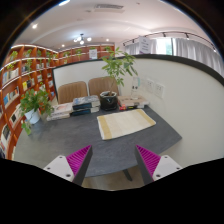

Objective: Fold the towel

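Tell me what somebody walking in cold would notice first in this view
The pale towel stands out first, lying flat on the grey table well beyond the gripper, whose pink-padded fingers are open with nothing between them. Next come the leafy plant at the table's far left end and the taller plant behind the towel. Bookshelves line the wall on the left.

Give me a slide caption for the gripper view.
Open gripper hovers short of a grey table where a flat towel lies unfolded, plants and bookshelves beyond.
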A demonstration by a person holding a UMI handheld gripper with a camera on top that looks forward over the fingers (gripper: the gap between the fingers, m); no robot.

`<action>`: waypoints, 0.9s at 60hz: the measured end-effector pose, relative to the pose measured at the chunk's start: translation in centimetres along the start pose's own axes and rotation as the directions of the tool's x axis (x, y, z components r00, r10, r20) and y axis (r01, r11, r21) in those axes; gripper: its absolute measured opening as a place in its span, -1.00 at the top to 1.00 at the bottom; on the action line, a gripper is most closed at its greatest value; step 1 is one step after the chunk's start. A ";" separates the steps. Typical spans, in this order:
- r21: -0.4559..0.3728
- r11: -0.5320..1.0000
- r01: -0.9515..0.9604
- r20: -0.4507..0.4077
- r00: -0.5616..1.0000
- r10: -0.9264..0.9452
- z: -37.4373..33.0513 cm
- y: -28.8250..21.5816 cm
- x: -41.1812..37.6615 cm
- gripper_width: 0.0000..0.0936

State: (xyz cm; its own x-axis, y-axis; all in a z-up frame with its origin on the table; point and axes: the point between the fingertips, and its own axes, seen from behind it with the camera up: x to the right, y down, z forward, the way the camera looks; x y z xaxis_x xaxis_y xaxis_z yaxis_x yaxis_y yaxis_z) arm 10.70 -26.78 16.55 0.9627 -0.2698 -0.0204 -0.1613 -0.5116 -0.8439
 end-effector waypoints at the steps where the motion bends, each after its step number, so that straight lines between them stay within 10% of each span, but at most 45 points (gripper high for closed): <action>1: -0.004 1.000 0.004 0.012 1.000 -0.004 1.0 0.2 -0.6 -0.83; 37: -0.144 0.950 0.277 0.194 0.949 -0.247 32.3 0.4 -5.2 -0.41; 54: -0.127 0.943 0.307 0.220 0.936 -0.275 33.0 -0.2 -5.3 0.87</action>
State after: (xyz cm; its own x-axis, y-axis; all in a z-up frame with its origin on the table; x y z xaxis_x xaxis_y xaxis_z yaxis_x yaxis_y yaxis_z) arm 12.75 1.66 -0.83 0.9932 0.0678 0.0946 0.1156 -0.6689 -0.7343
